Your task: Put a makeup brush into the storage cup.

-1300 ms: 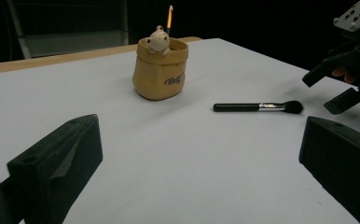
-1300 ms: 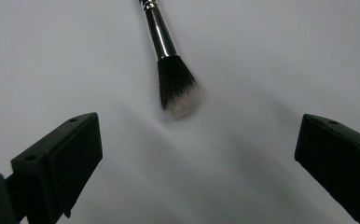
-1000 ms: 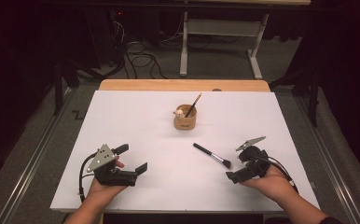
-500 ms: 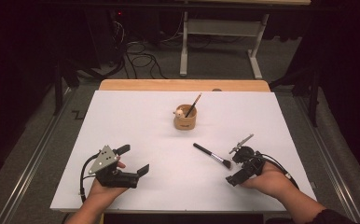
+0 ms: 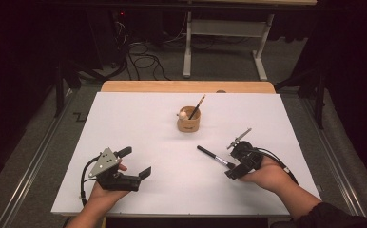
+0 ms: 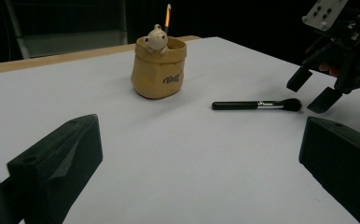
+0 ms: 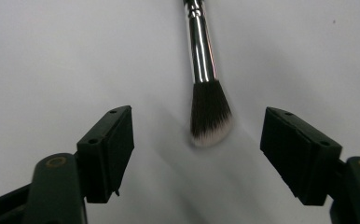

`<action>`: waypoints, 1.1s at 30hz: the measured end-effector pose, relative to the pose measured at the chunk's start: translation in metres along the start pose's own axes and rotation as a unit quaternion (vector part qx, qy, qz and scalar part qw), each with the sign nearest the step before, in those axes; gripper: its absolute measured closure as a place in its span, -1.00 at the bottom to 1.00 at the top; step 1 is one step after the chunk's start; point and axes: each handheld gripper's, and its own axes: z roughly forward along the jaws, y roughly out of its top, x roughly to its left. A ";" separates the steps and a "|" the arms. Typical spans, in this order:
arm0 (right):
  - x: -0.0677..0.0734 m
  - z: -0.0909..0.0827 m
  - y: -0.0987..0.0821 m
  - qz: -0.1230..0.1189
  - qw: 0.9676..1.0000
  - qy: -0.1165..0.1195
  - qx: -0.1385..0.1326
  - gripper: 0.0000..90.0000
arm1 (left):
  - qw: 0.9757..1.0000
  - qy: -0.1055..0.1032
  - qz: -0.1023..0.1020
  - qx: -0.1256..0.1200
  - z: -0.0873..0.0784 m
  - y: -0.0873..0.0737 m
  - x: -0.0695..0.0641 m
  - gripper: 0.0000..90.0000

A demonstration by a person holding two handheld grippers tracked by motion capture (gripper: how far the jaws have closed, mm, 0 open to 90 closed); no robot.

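A black makeup brush (image 5: 214, 158) with a silver ferrule lies flat on the white tabletop (image 5: 134, 118), right of centre. Its bristle end points at my right gripper (image 5: 230, 163). That gripper is open, and in the right gripper view the bristles (image 7: 210, 114) lie just ahead of the gap between its jaws. My left gripper (image 5: 135, 162) rests at the front left, open and holding nothing. A tan pouch-shaped holder (image 5: 188, 121) with a small bear figure stands mid-table, an orange-tipped stick leaning in it. In the left gripper view the holder (image 6: 158, 70), brush (image 6: 255, 105) and right gripper (image 6: 312, 89) show.
A wooden strip (image 5: 186, 86) runs along the table's far edge. Beyond it are floor cables (image 5: 143, 57) and a white desk frame (image 5: 229, 28). A metal rail (image 5: 34, 152) runs along the floor left of the table.
My right gripper has slid left and forward to the brush's bristle end and turned toward it. The left gripper, brush and holder have stayed put.
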 end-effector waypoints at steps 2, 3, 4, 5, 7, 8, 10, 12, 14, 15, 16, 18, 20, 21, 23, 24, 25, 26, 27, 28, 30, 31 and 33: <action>0.000 0.000 0.004 -0.002 1.000 0.002 -0.004 -0.27 | 1.000 -0.001 0.000 0.000 0.000 0.000 0.000 -0.99; -0.001 0.001 0.005 -0.005 1.000 0.003 -0.007 -0.22 | 1.000 0.000 -0.001 -0.001 0.001 0.000 0.000 -0.99; -0.001 0.001 0.007 -0.007 1.000 0.003 -0.005 -0.15 | 1.000 0.000 -0.001 -0.001 0.001 0.000 0.000 -0.99; -0.001 0.001 0.008 0.000 1.000 0.005 -0.008 -0.10 | 1.000 0.000 -0.001 -0.001 0.001 0.000 0.000 -0.99; 0.000 0.002 0.011 0.001 1.000 0.004 -0.012 0.00 | 1.000 0.000 -0.001 -0.001 0.000 0.000 0.000 -0.99; -0.001 0.002 0.012 -0.009 1.000 0.002 -0.012 0.02 | 1.000 0.000 -0.001 -0.001 0.000 0.000 0.000 -0.99; -0.001 0.003 0.015 -0.011 1.000 -0.004 -0.015 0.08 | 1.000 0.000 0.000 0.000 0.000 0.000 0.000 -0.99; -0.001 0.005 0.017 -0.009 1.000 -0.003 -0.019 0.13 | 1.000 0.000 0.000 0.000 0.000 0.000 0.000 -0.99; -0.001 0.007 0.019 -0.011 1.000 -0.007 -0.019 0.19 | 1.000 0.000 -0.001 -0.001 0.000 0.000 0.000 -0.99; -0.001 0.008 0.020 -0.014 1.000 -0.008 -0.022 0.23 | 1.000 -0.001 -0.001 -0.001 0.000 0.000 0.000 -0.99; -0.001 0.009 0.020 -0.013 1.000 -0.005 -0.025 0.26 | 1.000 -0.001 -0.001 -0.001 0.000 0.000 0.000 -0.99; -0.001 0.011 0.022 -0.018 1.000 -0.005 -0.024 0.34 | 1.000 -0.001 0.000 0.000 0.000 0.000 0.001 -0.99; -0.001 0.013 0.024 -0.014 1.000 -0.005 -0.019 0.39 | 1.000 -0.001 -0.003 -0.002 0.000 0.000 0.001 -0.99; -0.001 0.014 0.024 -0.016 1.000 -0.001 -0.022 0.40 | 1.000 -0.001 -0.003 -0.002 0.000 0.000 0.001 -0.99; -0.002 0.016 0.026 -0.018 1.000 0.003 -0.017 0.40 | 1.000 -0.001 -0.002 -0.001 0.000 0.000 0.001 -0.99; -0.002 0.017 0.026 -0.015 1.000 0.003 -0.016 0.40 | 1.000 -0.001 -0.003 -0.001 0.000 0.000 0.001 -0.99; -0.003 0.019 0.027 -0.018 1.000 0.005 -0.017 0.41 | 1.000 -0.001 -0.003 -0.001 0.000 0.000 0.001 -0.99; -0.003 0.019 0.027 -0.015 1.000 0.008 -0.017 0.43 | 1.000 -0.001 -0.003 -0.002 0.000 0.000 0.001 -0.99; -0.004 0.020 0.028 -0.016 1.000 0.009 -0.017 0.46 | 1.000 -0.001 -0.003 -0.002 0.000 0.000 0.001 -0.99; -0.004 0.021 0.028 -0.017 1.000 0.008 -0.019 0.48 | 1.000 -0.001 -0.003 -0.001 0.000 0.000 0.001 -0.99; -0.004 0.023 0.028 -0.017 1.000 0.010 -0.020 0.51 | 1.000 -0.001 -0.003 -0.001 0.000 0.000 0.001 -0.99; -0.004 0.024 0.029 -0.020 0.999 0.010 -0.022 0.53 | 1.000 -0.001 -0.003 -0.001 0.000 0.000 0.001 -0.99; -0.003 0.025 0.029 -0.019 1.000 0.006 -0.020 0.58 | 1.000 -0.001 -0.001 0.001 0.000 0.000 0.001 -0.99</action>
